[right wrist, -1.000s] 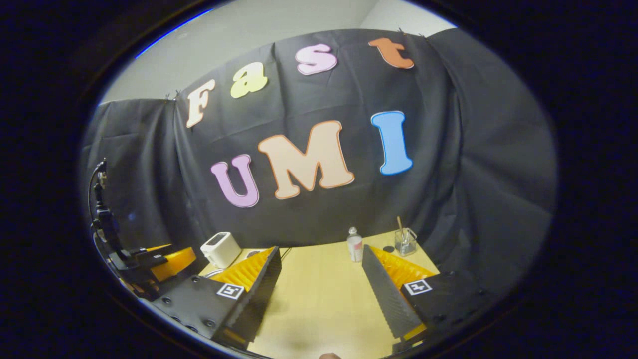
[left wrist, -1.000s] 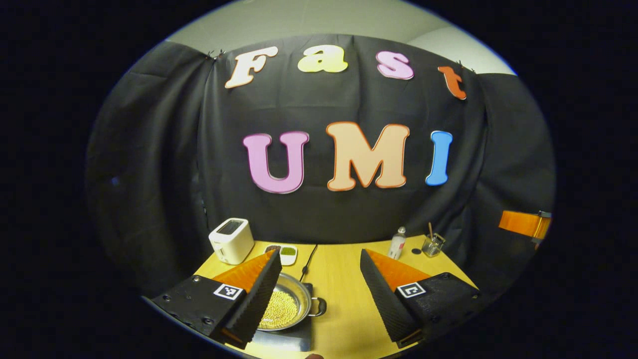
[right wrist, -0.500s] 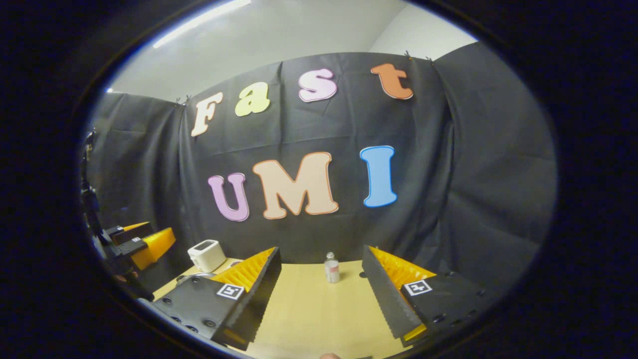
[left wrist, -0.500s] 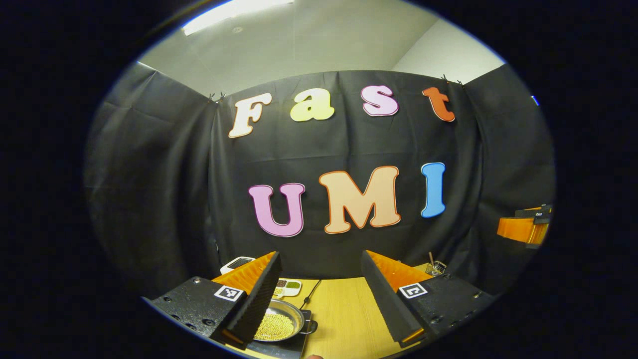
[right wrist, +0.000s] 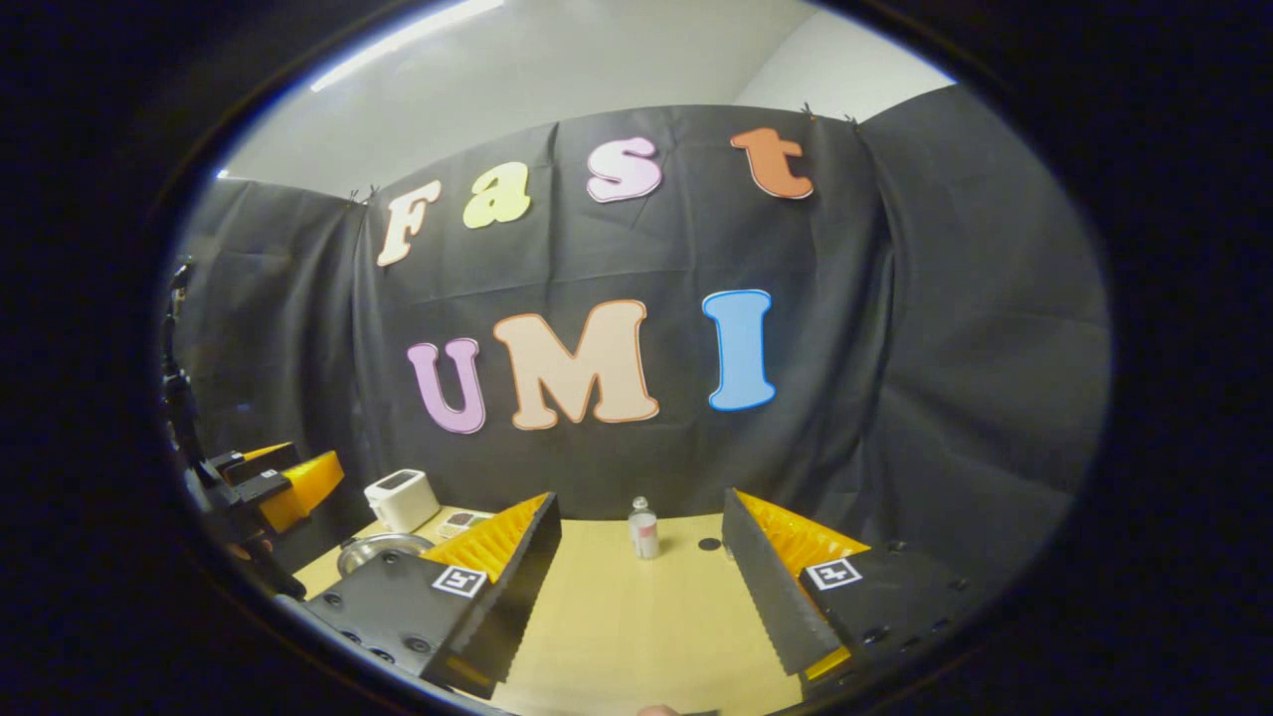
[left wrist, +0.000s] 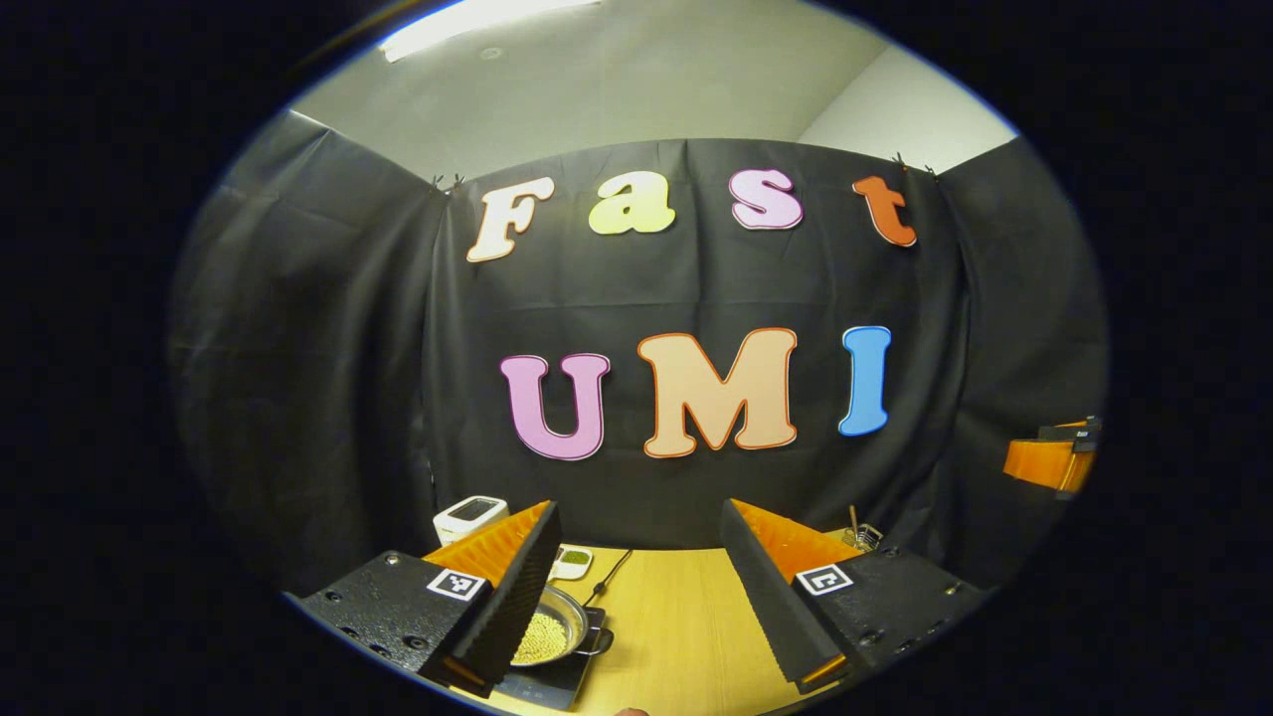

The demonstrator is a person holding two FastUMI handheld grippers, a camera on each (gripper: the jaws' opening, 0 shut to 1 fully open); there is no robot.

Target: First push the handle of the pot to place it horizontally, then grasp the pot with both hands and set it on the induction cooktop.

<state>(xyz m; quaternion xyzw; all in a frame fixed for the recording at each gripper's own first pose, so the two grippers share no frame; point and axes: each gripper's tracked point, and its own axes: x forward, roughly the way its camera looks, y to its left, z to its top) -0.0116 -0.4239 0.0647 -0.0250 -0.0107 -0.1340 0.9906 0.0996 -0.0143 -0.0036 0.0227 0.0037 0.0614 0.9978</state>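
One pot [left wrist: 550,632], one toaster [left wrist: 469,517], one bottle [right wrist: 643,529]

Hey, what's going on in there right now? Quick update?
Both grippers, left and right, open, empty, held above the table. Pot of beans sits on the cooktop. Nothing in the way.

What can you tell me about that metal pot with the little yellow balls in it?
The pot is a shallow, shiny metal pan, upright, holding a layer of small yellowish beads. A dark loop handle juts from its right side. It sits on a flat dark cooktop on the wooden table; the left tongs' finger hides its left part. Nothing grips it.
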